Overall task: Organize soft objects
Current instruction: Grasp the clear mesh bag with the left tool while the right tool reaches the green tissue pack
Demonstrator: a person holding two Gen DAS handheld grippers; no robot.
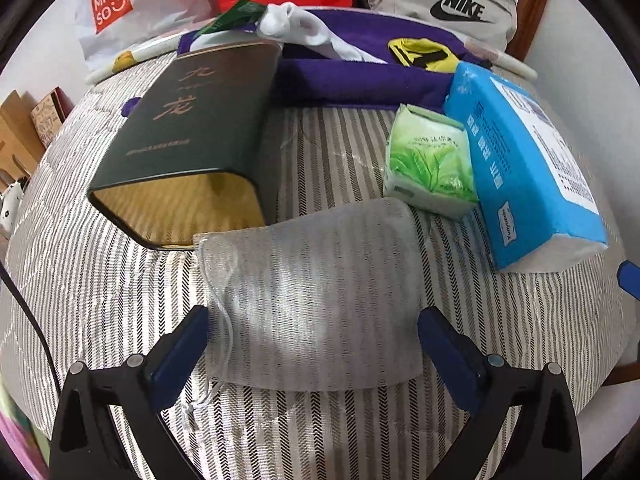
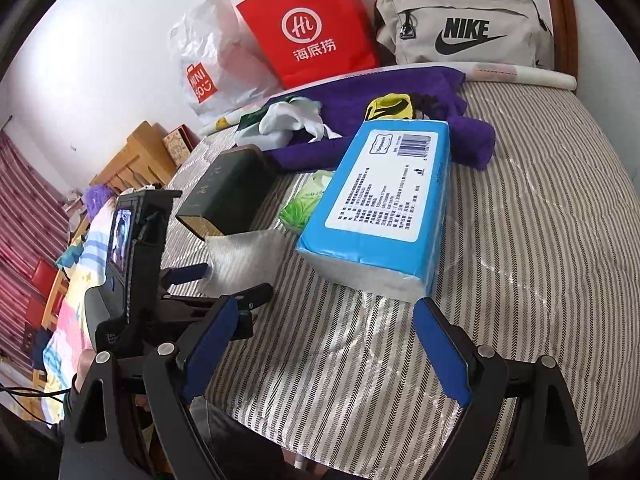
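Two grippers, both empty, jaws wide. Left gripper (image 1: 312, 344) straddling translucent white mesh drawstring pouch (image 1: 308, 300), flat on striped bed (image 1: 520, 340) just before open mouth of dark green tin box (image 1: 192, 136). Right gripper (image 2: 320, 344) before blue tissue pack (image 2: 380, 204). Lower, pinch pouch mid-body, avoid cord.

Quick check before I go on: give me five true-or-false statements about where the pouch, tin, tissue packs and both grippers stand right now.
1. The sheer drawstring pouch lies between the open left gripper. True.
2. The dark green tin stands upright. False: it lies on its side, open end toward the camera.
3. The green tissue pack touches the blue tissue pack. True.
4. The right gripper clamps the blue pack. False: it is open and holds nothing.
5. The white sock is inside the tin. False: it lies on the purple cloth.
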